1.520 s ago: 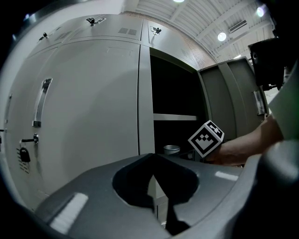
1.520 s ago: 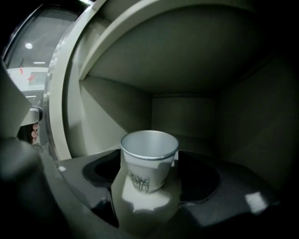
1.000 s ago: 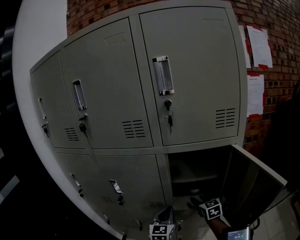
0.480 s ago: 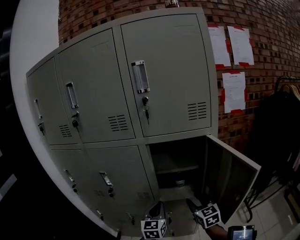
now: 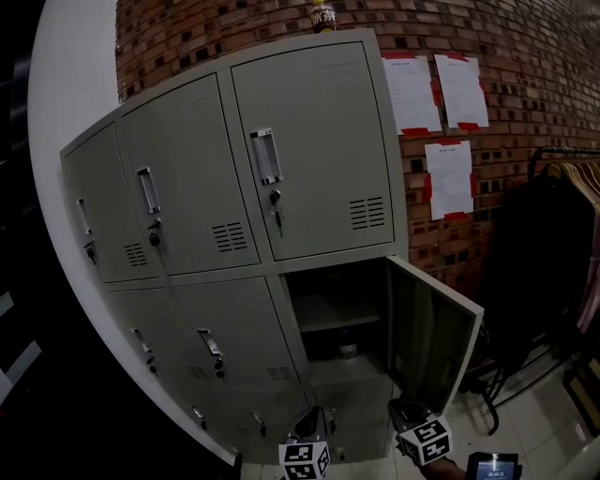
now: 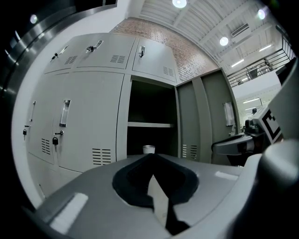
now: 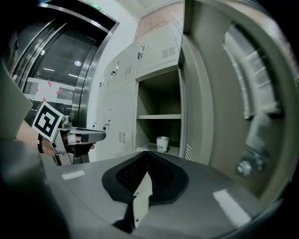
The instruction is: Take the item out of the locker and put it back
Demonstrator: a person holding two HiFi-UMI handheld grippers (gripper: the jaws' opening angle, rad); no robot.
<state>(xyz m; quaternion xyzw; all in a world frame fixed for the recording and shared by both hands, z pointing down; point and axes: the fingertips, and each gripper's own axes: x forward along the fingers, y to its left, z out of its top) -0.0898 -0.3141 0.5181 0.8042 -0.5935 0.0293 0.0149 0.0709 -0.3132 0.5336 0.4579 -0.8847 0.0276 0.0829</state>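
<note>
The locker bank (image 5: 234, 234) stood against the brick wall (image 5: 525, 37). Its lower right compartment (image 5: 328, 286) was open, with the door (image 5: 431, 337) swung out to the right. A cup (image 5: 348, 350) sat on the compartment floor, beneath the shelf (image 5: 339, 323). Papers (image 5: 448, 178) hung on the wall right of the bank, and a clothes rack (image 5: 562, 234) stood further right. What appeared to be a bottle (image 5: 322, 16) stood on top of the bank.

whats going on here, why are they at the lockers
A person holds a gripper in each hand in front of a bank of grey lockers. The lower right door hangs open, and a white cup stands inside, under the shelf. Neither gripper touches it: the left gripper is shut and empty, and the right gripper has just been closing its jaws with nothing between them.
</note>
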